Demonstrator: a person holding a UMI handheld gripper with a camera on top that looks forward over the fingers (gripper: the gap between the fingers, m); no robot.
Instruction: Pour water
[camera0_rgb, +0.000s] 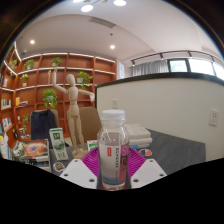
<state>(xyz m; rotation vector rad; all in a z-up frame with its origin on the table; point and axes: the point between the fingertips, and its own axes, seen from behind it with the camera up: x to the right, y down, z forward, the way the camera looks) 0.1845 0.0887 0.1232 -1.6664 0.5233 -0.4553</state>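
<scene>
The gripper (113, 172) clamps a clear plastic water bottle (112, 146) mid-body; it looks light, smooth, squeezable, so grip gently.

Bottle (113, 150): clear, white cap, pink label. Gripper (113, 172): magenta pads, white fingers. Mannequin (72, 113): pale wood. Shelves (50, 75): orange-brown. Partition (165, 105): white.
</scene>
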